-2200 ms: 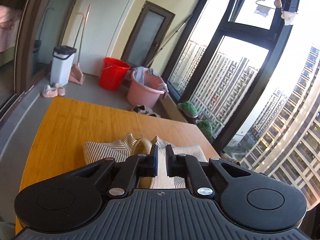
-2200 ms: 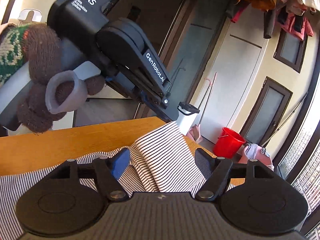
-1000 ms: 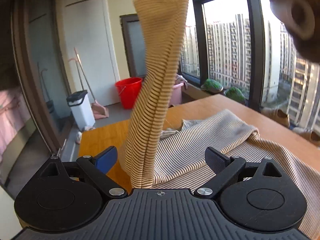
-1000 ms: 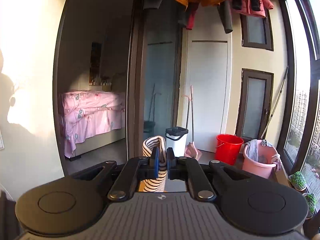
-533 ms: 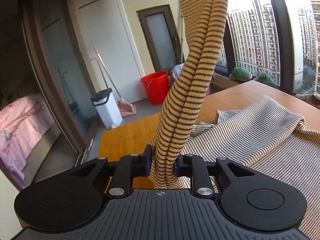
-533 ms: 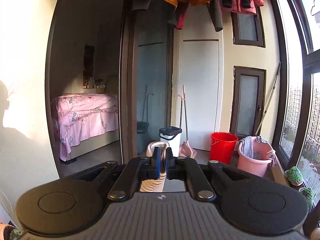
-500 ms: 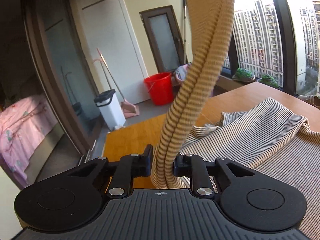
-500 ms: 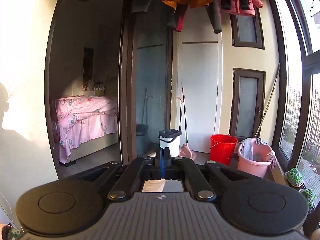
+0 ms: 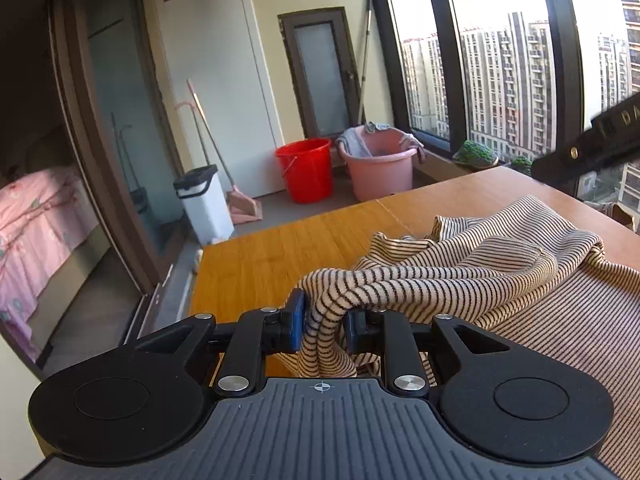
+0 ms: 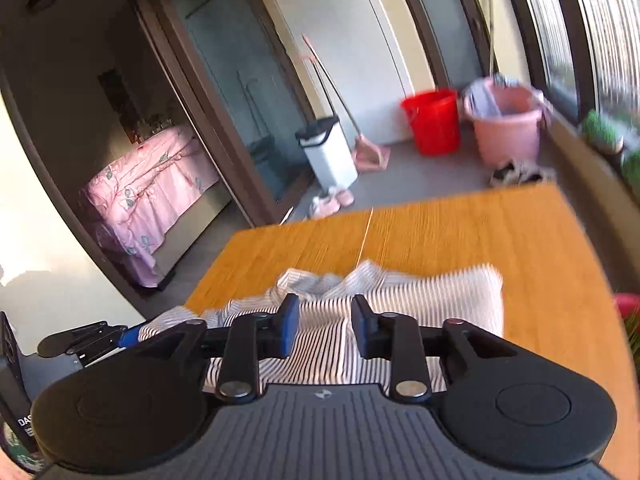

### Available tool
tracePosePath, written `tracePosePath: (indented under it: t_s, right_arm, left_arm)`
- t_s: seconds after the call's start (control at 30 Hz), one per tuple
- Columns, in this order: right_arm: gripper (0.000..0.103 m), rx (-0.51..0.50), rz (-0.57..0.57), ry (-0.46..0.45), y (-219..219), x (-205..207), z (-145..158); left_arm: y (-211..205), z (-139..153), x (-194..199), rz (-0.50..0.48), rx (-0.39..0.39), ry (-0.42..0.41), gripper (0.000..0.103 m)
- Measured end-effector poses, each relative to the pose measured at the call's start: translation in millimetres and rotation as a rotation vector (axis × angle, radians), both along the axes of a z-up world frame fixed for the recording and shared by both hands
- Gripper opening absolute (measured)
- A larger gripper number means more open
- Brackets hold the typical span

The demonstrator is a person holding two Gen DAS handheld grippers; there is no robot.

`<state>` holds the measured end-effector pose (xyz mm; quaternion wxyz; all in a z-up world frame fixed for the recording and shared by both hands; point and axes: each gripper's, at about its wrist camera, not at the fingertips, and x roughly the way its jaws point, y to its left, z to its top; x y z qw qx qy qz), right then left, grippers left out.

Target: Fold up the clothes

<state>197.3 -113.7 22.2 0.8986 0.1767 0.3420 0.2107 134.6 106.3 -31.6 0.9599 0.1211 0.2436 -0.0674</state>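
surface: wooden desk (image 9: 280, 248), bamboo-grain top with a thin seam running front to back | load: one striped garment (image 9: 500, 264) lying rumpled on it, spread toward near and right edges | far-left corner: bare wood

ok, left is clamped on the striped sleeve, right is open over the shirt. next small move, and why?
Probably lower the left gripper to the table and release. It pinches a bunched fold of the striped shirt, which lies rumpled. The right gripper hangs open above the cloth, free to flatten it afterwards.
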Motion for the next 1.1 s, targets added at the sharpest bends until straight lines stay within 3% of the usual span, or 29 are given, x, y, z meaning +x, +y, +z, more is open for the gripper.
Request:
tracePosePath:
  t_s: [0.1, 0.2, 0.3, 0.37, 0.43, 0.47, 0.5, 0.57, 0.7, 0.77, 0.83, 0.93, 1.1]
  right_arm:
    - [0.042, 0.105, -0.006, 0.107, 0, 11, -33]
    - [0.043, 0.043, 0.022, 0.124, 16, 22, -52]
    - [0.015, 0.02, 0.062, 0.113, 29, 25, -53]
    - [0.008, -0.007, 0.076, -0.007, 30, 18, -27]
    - [0.007, 0.001, 0.057, -0.141, 18, 9, 10]
    - [0.007, 0.009, 0.044, -0.215, 11, 3, 28]
    - [0.007, -0.003, 0.038, -0.274, 4, -1, 42]
    - [0.007, -0.088, 0.016, -0.274, -3, -2, 31]
    - [0.007, -0.259, -0.03, -0.273, -18, -3, 9]
    - [0.007, -0.342, -0.052, -0.269, -25, -3, -2]
    - [0.008, -0.363, -0.055, -0.191, -33, -3, -27]
    - [0.01, -0.344, -0.068, -0.154, -44, -11, -38]
    - [0.023, -0.287, -0.127, -0.207, -55, -20, -17]
  left_arm:
    - [0, -4, -3, -0.009, 0.007, 0.014, 0.026]
    - [2, -10, -9, -0.021, -0.003, 0.029, 0.036]
    - [6, -17, -8, -0.03, 0.005, 0.051, 0.039]
    - [9, -17, -4, -0.015, 0.011, 0.042, 0.04]
    - [13, -13, 0, -0.001, 0.0, 0.025, 0.04]
    - [14, -10, 1, -0.006, -0.008, 0.019, 0.046]
    - [15, -7, 2, -0.01, -0.015, 0.013, 0.063]
    - [14, -3, 0, -0.037, -0.02, 0.003, 0.077]
    - [3, -11, -12, -0.134, 0.041, 0.036, 0.092]
    - [3, -15, -14, -0.161, 0.051, 0.077, 0.094]
    - [7, -15, -16, -0.171, 0.047, 0.106, 0.095]
    - [20, -1, -13, -0.138, -0.052, 0.114, 0.096]
    - [30, 14, 5, -0.154, -0.404, 0.176, 0.092]
